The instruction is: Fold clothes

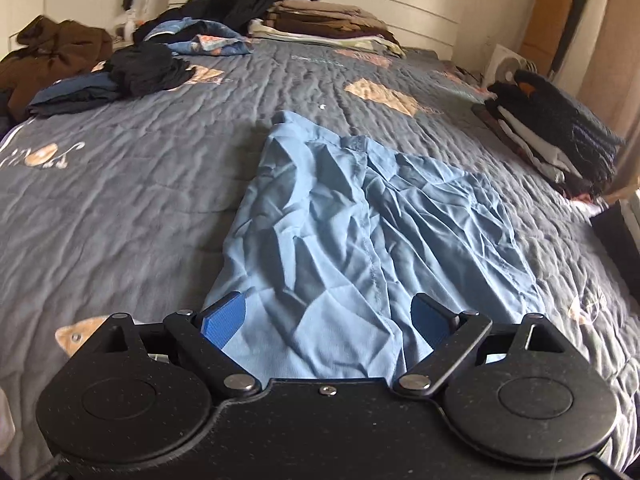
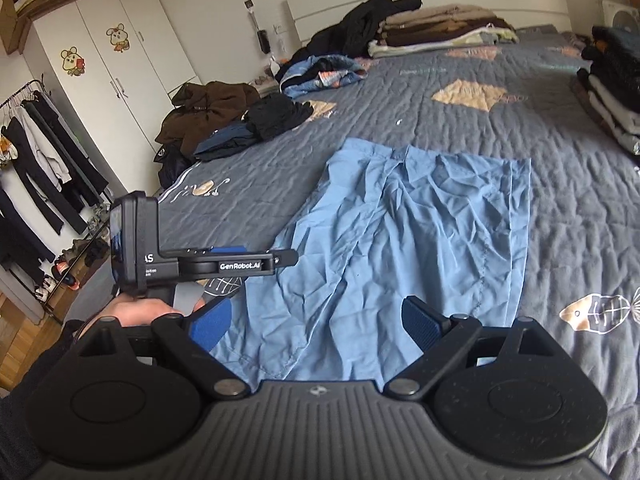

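A wrinkled light blue garment (image 1: 360, 224) lies spread flat on the grey quilted bed (image 1: 120, 200); it also shows in the right wrist view (image 2: 420, 232). My left gripper (image 1: 328, 320) is open, its blue pads (image 1: 224, 320) wide apart over the garment's near edge. My right gripper (image 2: 316, 324) is open too, its pads (image 2: 422, 322) apart above the near hem. The left gripper seen from the side (image 2: 280, 258) hovers at the garment's left near edge. Neither holds cloth.
Folded stacks sit at the headboard (image 2: 440, 28) and along the right bed edge (image 1: 552, 144). Unfolded dark and patterned clothes (image 1: 120, 76) lie at the far left. A brown jacket (image 2: 204, 108), wardrobe (image 2: 112, 60) and clothes rack (image 2: 36, 168) stand left of the bed.
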A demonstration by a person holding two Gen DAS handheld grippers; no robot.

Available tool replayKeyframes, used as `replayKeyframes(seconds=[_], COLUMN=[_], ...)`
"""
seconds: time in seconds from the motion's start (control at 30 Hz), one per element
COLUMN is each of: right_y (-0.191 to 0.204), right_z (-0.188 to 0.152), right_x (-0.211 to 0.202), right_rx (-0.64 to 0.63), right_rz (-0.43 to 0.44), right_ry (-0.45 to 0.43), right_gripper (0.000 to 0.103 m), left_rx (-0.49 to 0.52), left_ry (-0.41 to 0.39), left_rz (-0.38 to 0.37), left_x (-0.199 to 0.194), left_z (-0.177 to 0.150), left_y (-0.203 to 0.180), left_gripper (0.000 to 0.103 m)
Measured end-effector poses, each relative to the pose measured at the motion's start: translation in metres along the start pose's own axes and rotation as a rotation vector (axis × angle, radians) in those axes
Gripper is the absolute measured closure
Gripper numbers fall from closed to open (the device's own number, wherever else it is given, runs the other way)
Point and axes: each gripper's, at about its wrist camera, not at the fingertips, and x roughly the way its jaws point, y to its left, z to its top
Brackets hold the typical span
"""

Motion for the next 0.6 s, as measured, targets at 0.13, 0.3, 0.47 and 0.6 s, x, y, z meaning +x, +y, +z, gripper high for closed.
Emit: replayKeyframes(seconds=[0.13,0.3,0.47,0.6], right_y=[-0.015,-0.066,-0.134,-0.174], right_z=[0.009,0.045,0.085,0.111], right_x=[0.004,0.022,0.067,0.113], right_rx=[-0.030,-0.035,0.047,0.043], right_rz=[-0.025,-0.087,-0.159,-0.251], right_ry=[-0.005,-0.047,-0.072,-0.051], right_gripper=[0.011,0.011,0.011,0.012], left_rx=[0.037,0.075,0.069,0.071], left_ry=[-0.019,-0.049,-0.051,-0.041], left_rz=[0.009,0.015,-0.004,-0.016], left_x=[-0.009,-0.013,-0.009,-0.003], left_z=[-0.004,-0.001,0.006,0.010], left_y=[-0.005,-0.009,-0.006,-0.003], left_gripper=[0.013,0.011,0.011,0.011])
